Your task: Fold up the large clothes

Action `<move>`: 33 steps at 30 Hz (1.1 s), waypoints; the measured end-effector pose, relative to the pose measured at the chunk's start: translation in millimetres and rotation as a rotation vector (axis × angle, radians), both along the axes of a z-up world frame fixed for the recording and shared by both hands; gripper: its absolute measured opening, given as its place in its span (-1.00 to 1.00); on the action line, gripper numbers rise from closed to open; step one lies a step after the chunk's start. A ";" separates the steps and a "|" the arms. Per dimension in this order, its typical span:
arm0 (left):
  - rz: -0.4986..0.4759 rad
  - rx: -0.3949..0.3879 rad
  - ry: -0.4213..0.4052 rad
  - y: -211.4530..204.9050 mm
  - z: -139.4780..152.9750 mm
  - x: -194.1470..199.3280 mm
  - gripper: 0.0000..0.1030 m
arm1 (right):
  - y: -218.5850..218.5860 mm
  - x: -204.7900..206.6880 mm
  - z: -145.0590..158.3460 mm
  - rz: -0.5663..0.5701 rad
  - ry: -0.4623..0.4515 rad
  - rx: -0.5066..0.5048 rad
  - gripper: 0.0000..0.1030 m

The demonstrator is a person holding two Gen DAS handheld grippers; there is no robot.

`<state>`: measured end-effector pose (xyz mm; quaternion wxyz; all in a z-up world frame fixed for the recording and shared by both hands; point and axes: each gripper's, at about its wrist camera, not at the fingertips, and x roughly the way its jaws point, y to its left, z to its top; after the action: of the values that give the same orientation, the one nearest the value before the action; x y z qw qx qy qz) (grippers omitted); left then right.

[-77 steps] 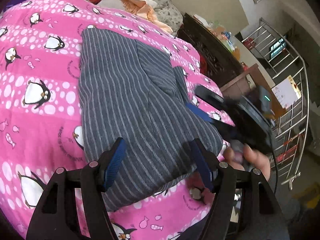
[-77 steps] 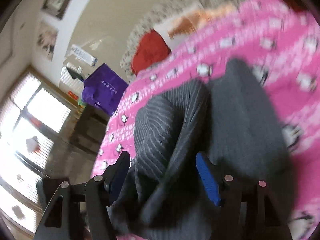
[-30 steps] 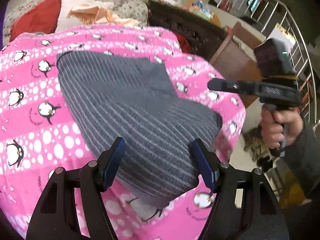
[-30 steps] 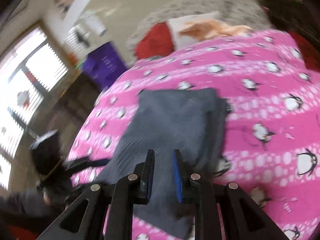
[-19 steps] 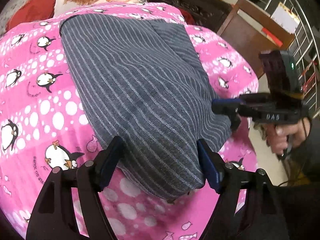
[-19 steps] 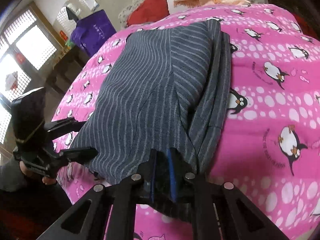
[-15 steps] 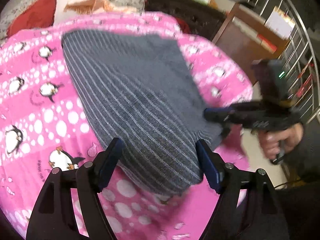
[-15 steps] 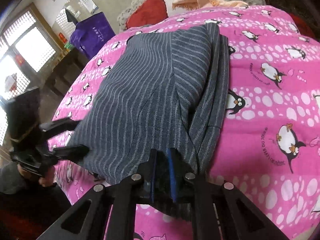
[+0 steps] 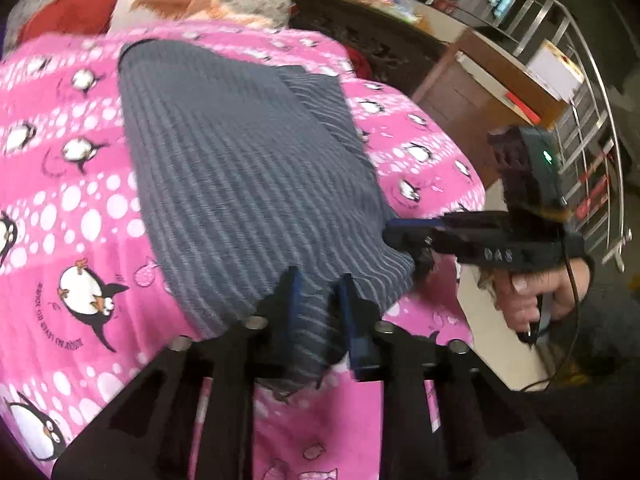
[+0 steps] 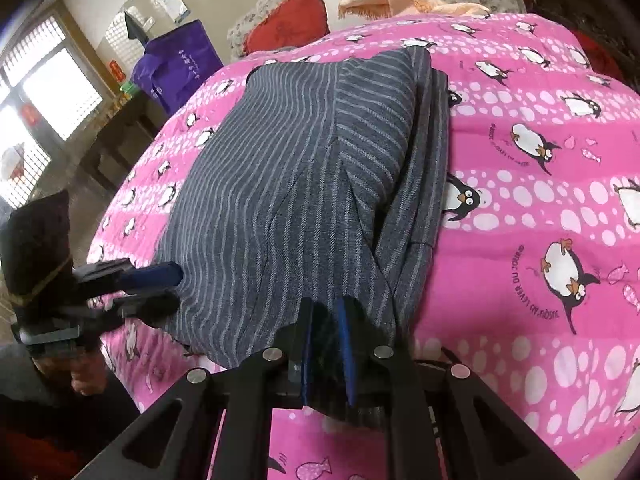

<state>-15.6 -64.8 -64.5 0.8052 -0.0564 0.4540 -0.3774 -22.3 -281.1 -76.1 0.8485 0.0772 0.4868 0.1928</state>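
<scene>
A grey striped garment (image 9: 248, 168) lies folded in a long block on a pink penguin bedspread (image 9: 72, 200). My left gripper (image 9: 320, 280) is at its near edge, and its jaws are closing, with a fold of the striped cloth pinched between the blue pads. In the right wrist view the garment (image 10: 288, 184) runs away from me, a sleeve folded along its right side. My right gripper (image 10: 324, 308) is shut on the near hem. Each gripper shows in the other's view: the right gripper (image 9: 400, 236) at the garment's right corner, the left gripper (image 10: 160, 288) at its left corner.
Red and cream pillows (image 9: 76, 12) lie at the head of the bed. A dark wooden cabinet (image 9: 380, 52) and a metal rack (image 9: 580, 80) stand past the bed's right side. A purple bag (image 10: 176, 64) and a bright window (image 10: 48, 100) are on the left. A hand (image 9: 528, 296) holds the right gripper.
My left jaws have gone from wide apart around the garment's near edge to pinching it. The right gripper came down to the near hem and stays clamped there.
</scene>
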 end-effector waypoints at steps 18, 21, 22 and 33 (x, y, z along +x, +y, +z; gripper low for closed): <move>0.595 -0.049 -0.022 9.4 66.5 121.3 -0.01 | 33.1 114.5 97.2 -0.339 -0.236 -0.042 -0.63; 0.656 0.024 0.050 -3.1 48.8 144.4 -0.01 | 37.3 146.0 77.4 -0.341 -0.197 -0.031 -0.63; 0.669 0.063 0.057 -8.1 41.3 148.0 -0.01 | 37.9 155.3 62.9 -0.337 -0.173 -0.059 -0.63; 0.637 0.144 0.018 -13.2 -9.2 144.3 0.22 | 17.8 155.8 -5.5 -0.316 -0.143 -0.021 -0.61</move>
<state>128.7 -78.0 -73.8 0.8806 -0.1419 0.4463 -0.0729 133.5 -263.2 -81.6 0.9014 0.1301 0.4091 0.0571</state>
